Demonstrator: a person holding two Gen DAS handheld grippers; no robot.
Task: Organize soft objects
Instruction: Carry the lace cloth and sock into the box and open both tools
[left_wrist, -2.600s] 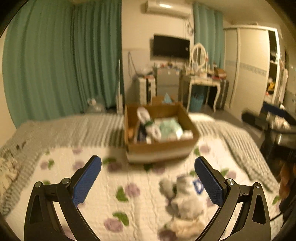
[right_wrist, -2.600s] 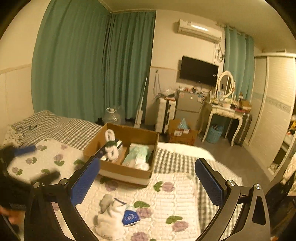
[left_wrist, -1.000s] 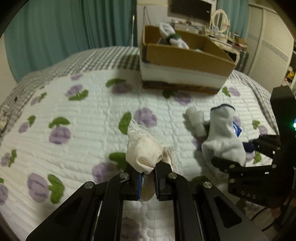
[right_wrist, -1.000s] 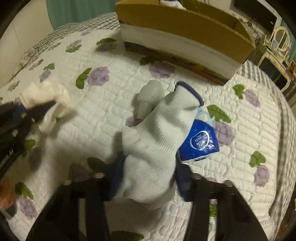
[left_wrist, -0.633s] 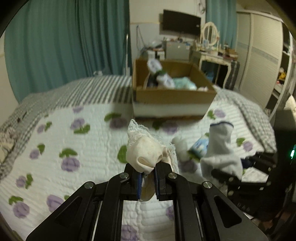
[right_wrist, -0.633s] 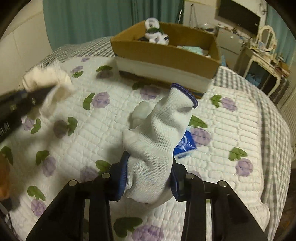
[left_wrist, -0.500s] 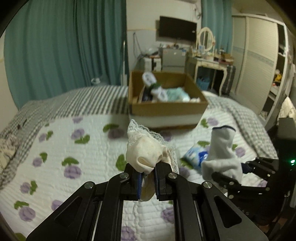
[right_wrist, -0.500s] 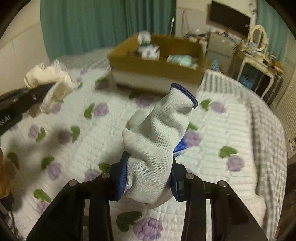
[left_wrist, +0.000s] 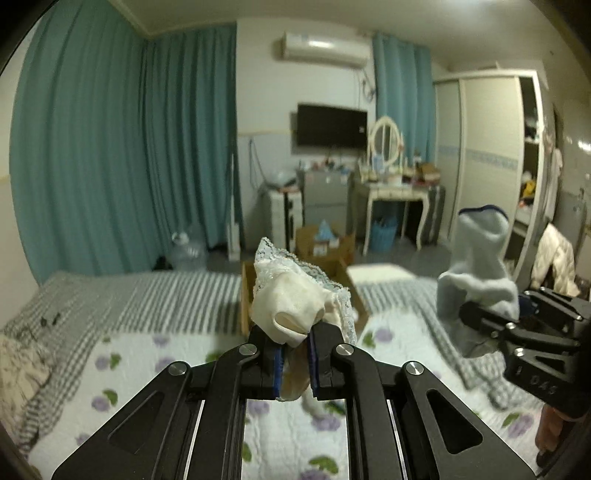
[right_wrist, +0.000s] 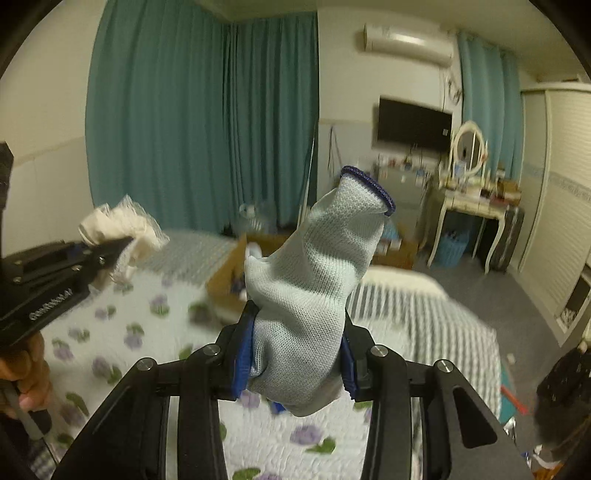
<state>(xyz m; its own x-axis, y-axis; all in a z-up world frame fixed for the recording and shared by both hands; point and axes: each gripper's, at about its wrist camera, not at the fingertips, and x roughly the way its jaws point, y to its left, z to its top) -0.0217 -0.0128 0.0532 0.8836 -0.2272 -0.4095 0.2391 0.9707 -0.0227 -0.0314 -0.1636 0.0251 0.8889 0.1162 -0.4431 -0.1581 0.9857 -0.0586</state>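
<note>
My left gripper (left_wrist: 294, 356) is shut on a cream sock with a lace edge (left_wrist: 291, 297) and holds it up in the air above the bed. My right gripper (right_wrist: 295, 360) is shut on a white sock with a dark blue cuff (right_wrist: 314, 273), also lifted high. Each gripper shows in the other's view: the white sock (left_wrist: 476, 273) at the right, the cream sock (right_wrist: 118, 229) at the left. The cardboard box (left_wrist: 245, 295) sits on the bed beyond, largely hidden behind the held socks; it also shows in the right wrist view (right_wrist: 225, 277).
The bed has a white quilt with purple flowers (left_wrist: 147, 369) and a grey checked blanket (left_wrist: 147, 291). Teal curtains (left_wrist: 122, 155), a dressing table (left_wrist: 391, 192), a wardrobe (left_wrist: 487, 166) and floor clutter stand beyond the bed. A blue packet (right_wrist: 277, 406) lies on the quilt.
Both grippers have lifted their socks higher above the bed and tilted up toward the room. The quilt and box have dropped lower in both views.
</note>
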